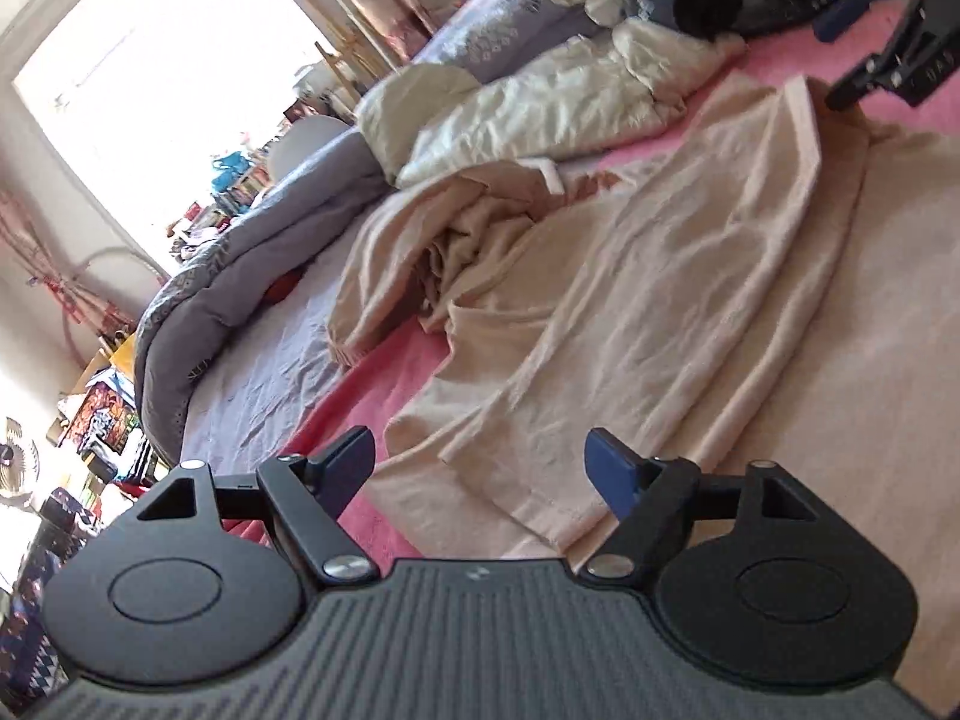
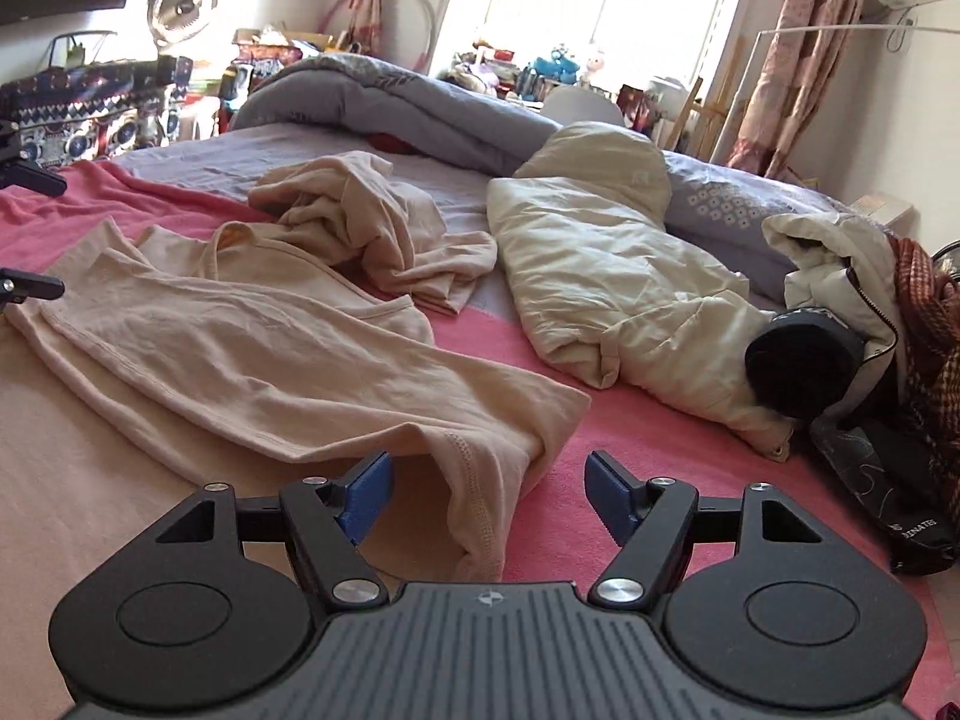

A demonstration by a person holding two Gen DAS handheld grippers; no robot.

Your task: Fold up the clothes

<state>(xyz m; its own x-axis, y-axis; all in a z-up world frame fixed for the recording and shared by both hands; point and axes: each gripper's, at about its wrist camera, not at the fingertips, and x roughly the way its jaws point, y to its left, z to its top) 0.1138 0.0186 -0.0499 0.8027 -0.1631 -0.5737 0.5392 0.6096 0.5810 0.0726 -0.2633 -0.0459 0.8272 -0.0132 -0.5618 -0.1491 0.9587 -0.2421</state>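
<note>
I hold both grippers over the peach shirt (image 2: 252,354) on the pink blanket (image 2: 630,432); right gripper (image 2: 489,489) jaws apart, hem fold between them; left gripper (image 1: 480,471) jaws apart, nothing gripped, shirt edge directly ahead; the shirt's long axis runs between the two grippers

1. Peach garment (image 2: 252,354): thin knit cloth, matt, creased, stitched hem.
2. Pink blanket (image 2: 606,438): fuzzy matt fleece.
3. Cream jacket (image 2: 606,276): lightly sheened, crinkled fabric.
4. Grey duvet (image 2: 384,102): matt quilted cloth.
5. Right gripper (image 2: 489,495): matt black plastic, ribbed body, shiny metal pivots, blue ridged plastic pads (image 2: 609,489).
</note>
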